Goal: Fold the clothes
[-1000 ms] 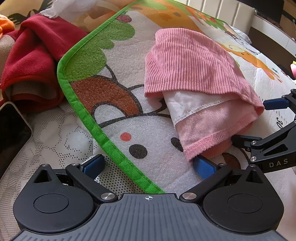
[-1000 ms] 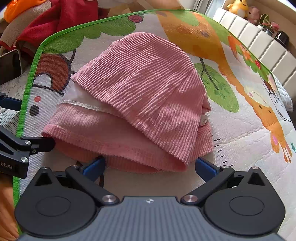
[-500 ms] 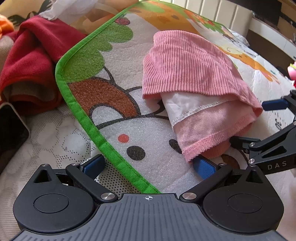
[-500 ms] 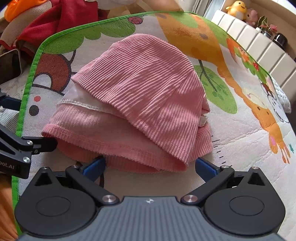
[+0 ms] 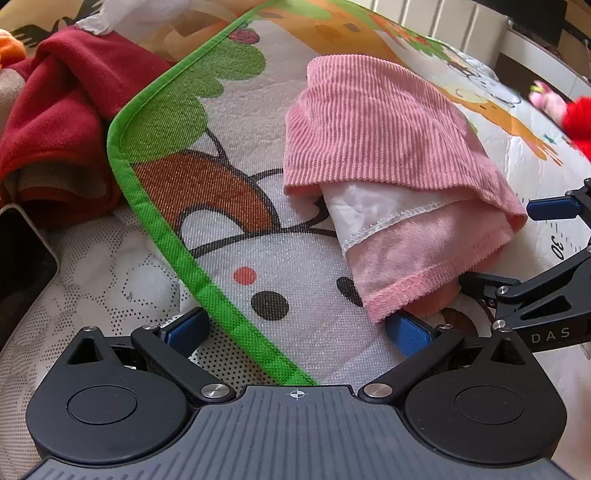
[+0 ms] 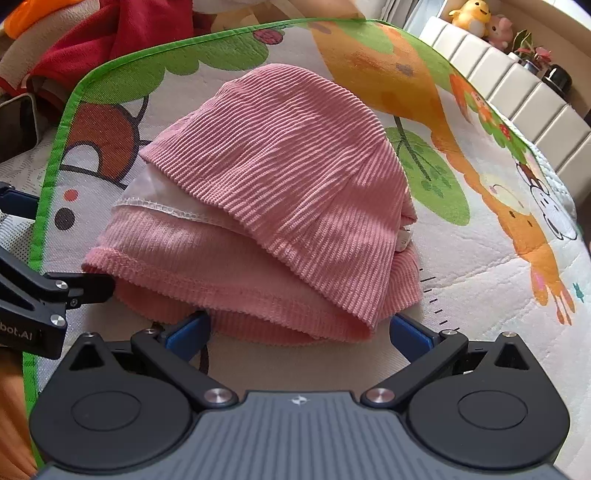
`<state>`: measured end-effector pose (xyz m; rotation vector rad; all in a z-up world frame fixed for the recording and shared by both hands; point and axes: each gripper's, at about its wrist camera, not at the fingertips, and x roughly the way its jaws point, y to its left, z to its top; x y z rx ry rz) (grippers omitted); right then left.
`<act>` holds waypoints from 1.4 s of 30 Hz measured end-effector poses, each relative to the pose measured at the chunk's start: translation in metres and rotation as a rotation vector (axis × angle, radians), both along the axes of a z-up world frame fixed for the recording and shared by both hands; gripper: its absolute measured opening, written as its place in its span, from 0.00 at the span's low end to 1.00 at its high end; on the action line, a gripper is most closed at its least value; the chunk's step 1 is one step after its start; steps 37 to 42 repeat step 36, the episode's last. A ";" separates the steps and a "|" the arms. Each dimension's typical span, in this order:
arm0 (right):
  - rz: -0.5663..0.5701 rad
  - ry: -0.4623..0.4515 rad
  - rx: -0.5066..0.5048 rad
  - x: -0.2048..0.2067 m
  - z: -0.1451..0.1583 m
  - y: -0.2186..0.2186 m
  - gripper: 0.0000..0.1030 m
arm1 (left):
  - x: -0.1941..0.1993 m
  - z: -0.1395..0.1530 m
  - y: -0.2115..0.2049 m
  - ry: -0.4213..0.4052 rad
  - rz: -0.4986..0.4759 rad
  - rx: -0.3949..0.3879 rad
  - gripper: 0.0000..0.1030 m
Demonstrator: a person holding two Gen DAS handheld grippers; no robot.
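Observation:
A pink ribbed garment lies folded in layers on a cartoon play mat, with a white lining edge showing between the layers. My left gripper is open at the garment's near left corner; its right pad sits just under the pink hem. My right gripper is open at the garment's near edge, its blue pads at either side of the fold. Each gripper's black fingers show in the other's view, at the right edge and the left edge.
A heap of red clothes lies beyond the mat's green border. A dark phone rests on the white quilted bedding at left. A padded headboard with plush toys stands at the far right.
Both views have shifted only slightly; the garment looks a little nearer the right gripper. Both grippers stay open and the garment keeps its shape.

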<state>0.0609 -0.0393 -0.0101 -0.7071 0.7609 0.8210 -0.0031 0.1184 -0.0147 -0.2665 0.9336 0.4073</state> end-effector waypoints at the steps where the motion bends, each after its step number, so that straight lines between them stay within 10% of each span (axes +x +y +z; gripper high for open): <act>1: 0.000 -0.006 -0.005 -0.001 0.000 0.001 1.00 | 0.000 0.000 0.000 0.001 -0.001 0.001 1.00; 23: -0.038 0.129 0.054 0.005 0.026 -0.002 1.00 | 0.009 0.033 -0.002 0.070 -0.058 0.120 1.00; 42: -0.015 0.122 -0.021 0.002 0.027 0.008 1.00 | 0.012 0.038 0.004 0.072 -0.066 0.062 1.00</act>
